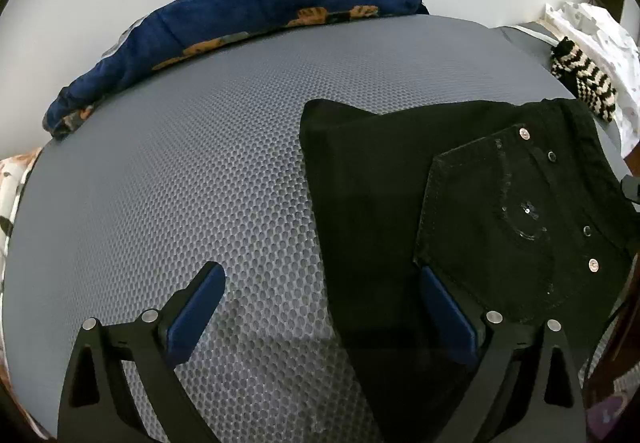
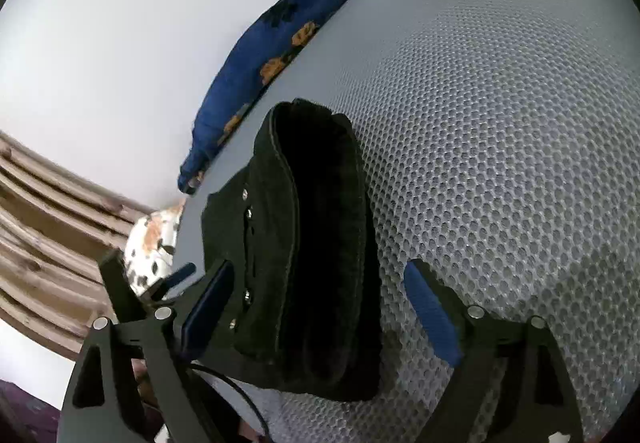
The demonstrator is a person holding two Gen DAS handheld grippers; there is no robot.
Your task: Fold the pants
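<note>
Your black pants (image 1: 460,211) lie folded into a compact stack on the grey mat (image 1: 180,183), a surface of fine honeycomb mesh that covers the whole working area. The cloth is matte, heavy denim; the uppermost layer shows a back pocket (image 1: 516,231) with pointed lower edge, pale stitching and small metal rivets along the waistband side. From the right wrist view the stack's layered, rolled edge faces you, thick and rounded, with the rivets running down its left flank. Your left gripper (image 1: 324,299) is released: its blue-padded fingers stand wide apart, one over bare mat, the other over the pants at the pocket's lower corner, neither seen to pinch cloth. Your right gripper (image 2: 320,299) is likewise released, jaws spread to either side of the stack's near end, with the left finger beside the riveted edge and the right over bare mesh. Open mat extends broadly to the left of the pants in the left wrist view. A dark blue plush blanket (image 1: 224,31) with orange figures lines the far edge of the mat against the white wall. A striped knit item (image 1: 584,79) and white spotted cloth (image 1: 600,43) sit at the far right corner, near the pants' waistband.
</note>
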